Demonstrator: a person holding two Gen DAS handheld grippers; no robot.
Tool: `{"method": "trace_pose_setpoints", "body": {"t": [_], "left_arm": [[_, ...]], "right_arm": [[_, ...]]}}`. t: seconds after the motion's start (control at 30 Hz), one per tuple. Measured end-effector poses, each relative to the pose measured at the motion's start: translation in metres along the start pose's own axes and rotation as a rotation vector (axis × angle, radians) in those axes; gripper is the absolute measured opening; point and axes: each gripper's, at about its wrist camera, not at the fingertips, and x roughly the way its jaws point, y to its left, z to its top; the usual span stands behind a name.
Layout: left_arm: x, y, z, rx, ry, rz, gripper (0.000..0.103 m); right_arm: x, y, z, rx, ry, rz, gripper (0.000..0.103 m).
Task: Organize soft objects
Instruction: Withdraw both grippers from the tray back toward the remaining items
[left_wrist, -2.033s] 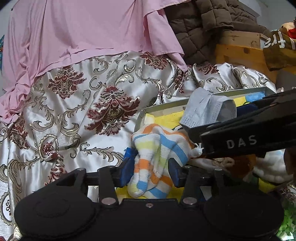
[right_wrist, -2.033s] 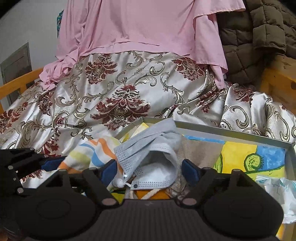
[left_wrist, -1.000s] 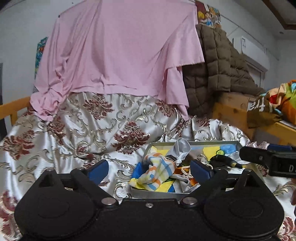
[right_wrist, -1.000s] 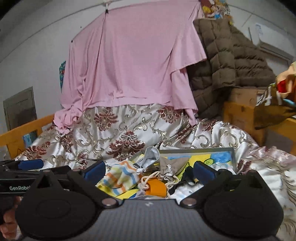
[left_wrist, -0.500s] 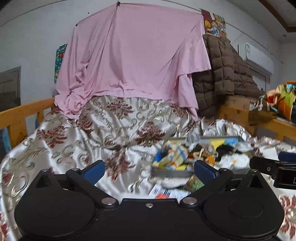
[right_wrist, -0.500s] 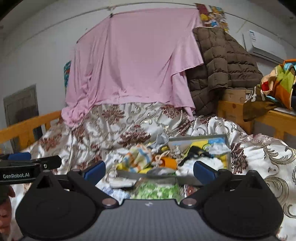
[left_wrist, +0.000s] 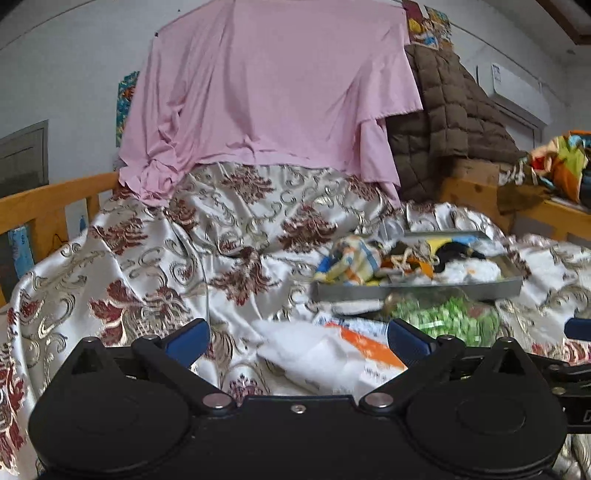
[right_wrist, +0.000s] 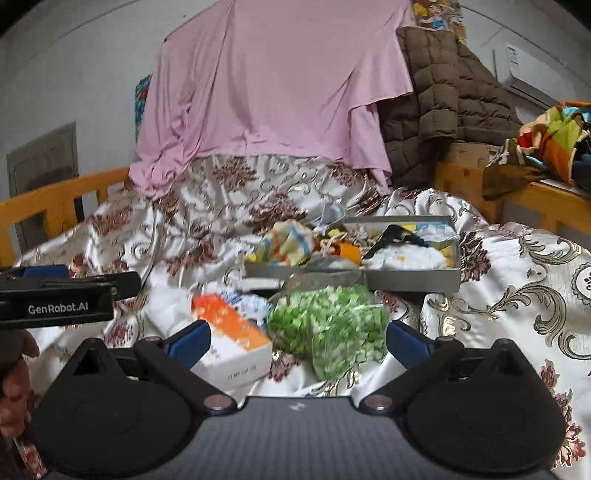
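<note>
Both tools, the left tool (left_wrist: 297, 341) and the right tool (right_wrist: 295, 341), are wide open and hold nothing. The soft things lie piled in the tray (right_wrist: 406, 280) on the bed; the striped cloth (right_wrist: 286, 243) could slide off the edge. Before, both tools were right at the tray; now they are back, far from it

You're in a lived-in bedroom at home. Bed with wooden side rails (right_wrist: 55, 199), covered by a satin floral bedspread (left_wrist: 184, 258). Pink garment (left_wrist: 273, 85) hangs against the white wall behind; brown quilted jacket (right_wrist: 443, 107) beside it. Wall air conditioner (right_wrist: 532, 74) high at right. Bright patterned bedding (right_wrist: 554, 136) heaped on a neighbouring wooden frame. Grey tray (right_wrist: 413, 280) of socks and small fabric odds sits on the bed.
</note>
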Motion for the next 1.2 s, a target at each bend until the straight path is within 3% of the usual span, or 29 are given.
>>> {"method": "trace_pose_setpoints", "body": {"t": [0.4, 1.03, 1.2], "left_arm": [[0.012, 0.01, -0.015, -0.012, 0.063, 0.038, 0.102], [0.022, 0.013, -0.018, -0.05, 0.107, 0.048, 0.102], [0.024, 0.017, -0.015, -0.108, 0.125, 0.047, 0.102]], "right_arm": [[0.016, 0.006, -0.012, -0.01, 0.056, 0.02, 0.103], [0.023, 0.009, -0.014, -0.015, 0.052, 0.04, 0.103], [0.02, 0.009, -0.014, -0.012, 0.021, 0.052, 0.103]]}}
